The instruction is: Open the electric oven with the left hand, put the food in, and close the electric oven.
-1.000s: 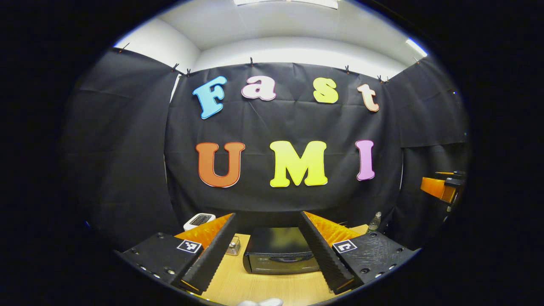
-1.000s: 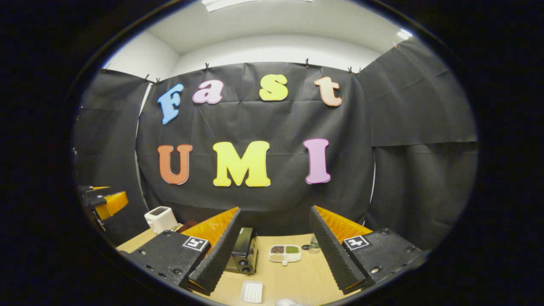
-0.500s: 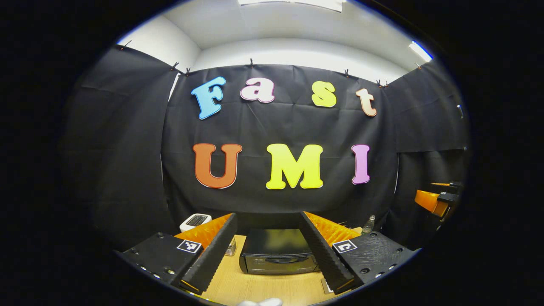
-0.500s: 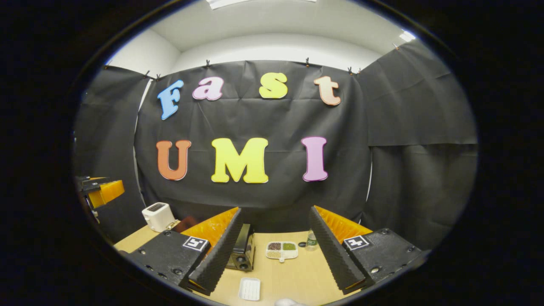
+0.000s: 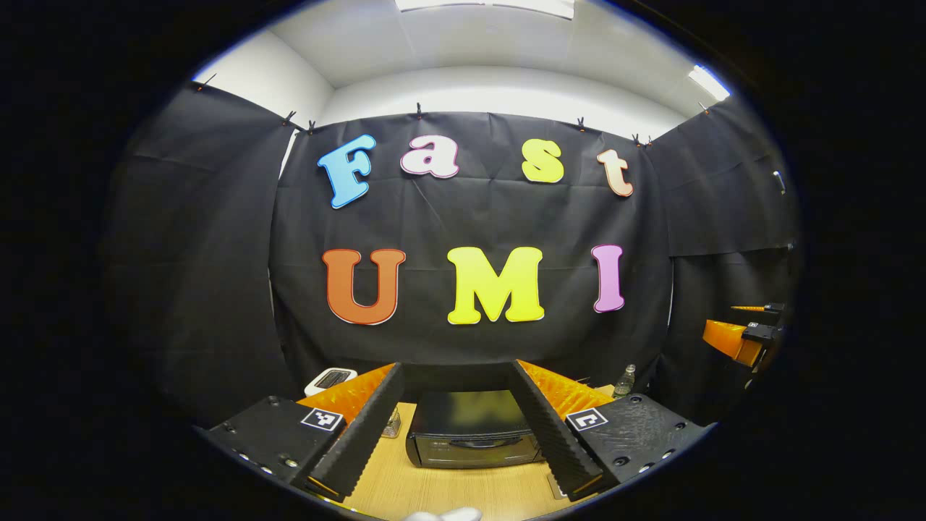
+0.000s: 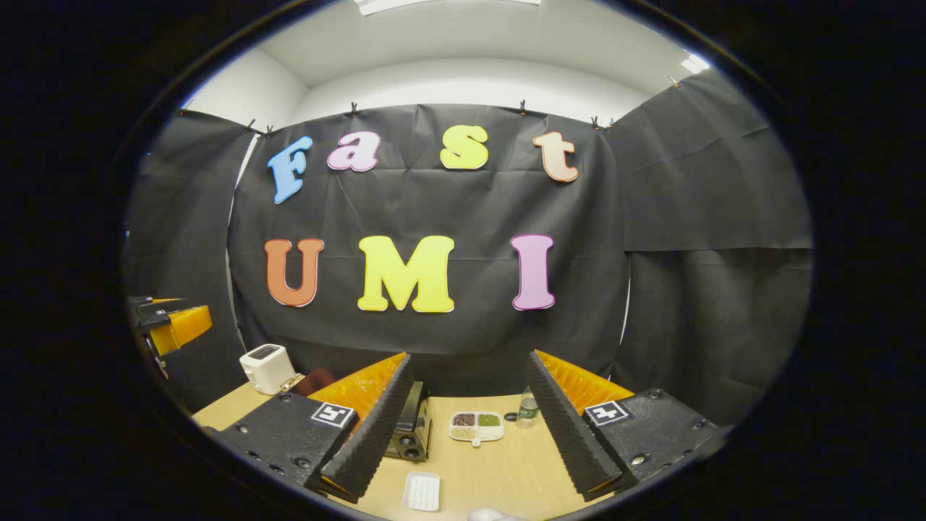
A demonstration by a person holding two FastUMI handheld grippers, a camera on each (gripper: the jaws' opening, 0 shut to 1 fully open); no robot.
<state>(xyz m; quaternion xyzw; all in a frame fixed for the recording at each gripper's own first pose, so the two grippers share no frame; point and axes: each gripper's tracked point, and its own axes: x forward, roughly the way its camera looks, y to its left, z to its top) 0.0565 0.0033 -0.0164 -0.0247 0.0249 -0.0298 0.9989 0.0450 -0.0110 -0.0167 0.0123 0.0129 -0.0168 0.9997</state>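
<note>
On my left gripper [image 5: 454, 427] the jaws stand spread wide with nothing between them, held above the light wooden table [image 5: 434, 492]. Framed in that gap is the black box-shaped electric oven [image 5: 472, 430], its door closed and its front facing me, well beyond the fingertips. A small glass jar [image 5: 392, 423] sits just left of the oven, and a white toaster [image 5: 330, 379] lies farther back on the left. A clear bottle [image 5: 624, 379] stands at the back right.

My right gripper [image 6: 470, 434] is likewise released, jaws apart and empty. Between its fingers I see the oven's side [image 6: 412, 432] at the left, a white divided dish of grains [image 6: 477, 427] beside it, and a white ribbed rectangular tray [image 6: 422, 491] nearer to me on the table. I cannot tell what food the tray carries.
</note>
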